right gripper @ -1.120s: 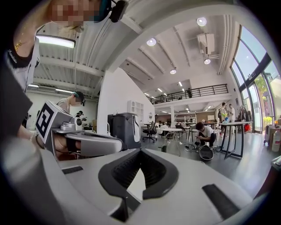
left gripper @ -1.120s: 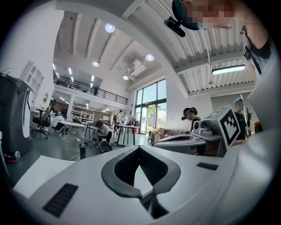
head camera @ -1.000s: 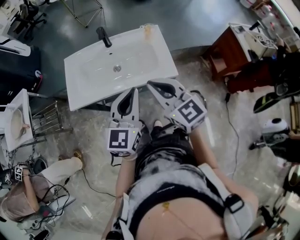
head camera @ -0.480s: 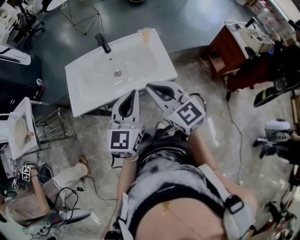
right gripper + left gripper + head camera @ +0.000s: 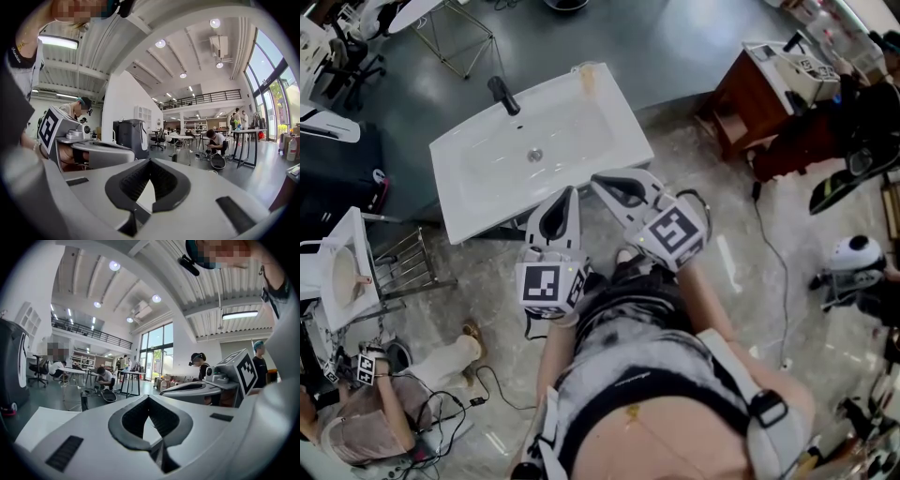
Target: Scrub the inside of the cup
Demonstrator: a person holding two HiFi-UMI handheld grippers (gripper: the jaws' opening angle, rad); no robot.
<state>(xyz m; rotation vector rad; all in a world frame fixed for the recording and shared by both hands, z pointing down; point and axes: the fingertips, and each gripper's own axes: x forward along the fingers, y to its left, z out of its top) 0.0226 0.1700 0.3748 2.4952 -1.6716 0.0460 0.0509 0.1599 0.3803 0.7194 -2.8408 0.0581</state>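
white sink (image 5: pixel 487 178): cup (image 5: pixel 588 75) is stood on its far corner. over the last second left gripper (image 5: pixel 571 191) and right gripper (image 5: pixel 598 178) are kept still, pressed together and empty, well apart from it; no scrubbing is judged under way.

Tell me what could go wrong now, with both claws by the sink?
The cup sits right at a far corner of the sink; a clumsy reach might knock it off. The left claw and right claw are both shut, so they could bump it instead of grabbing.
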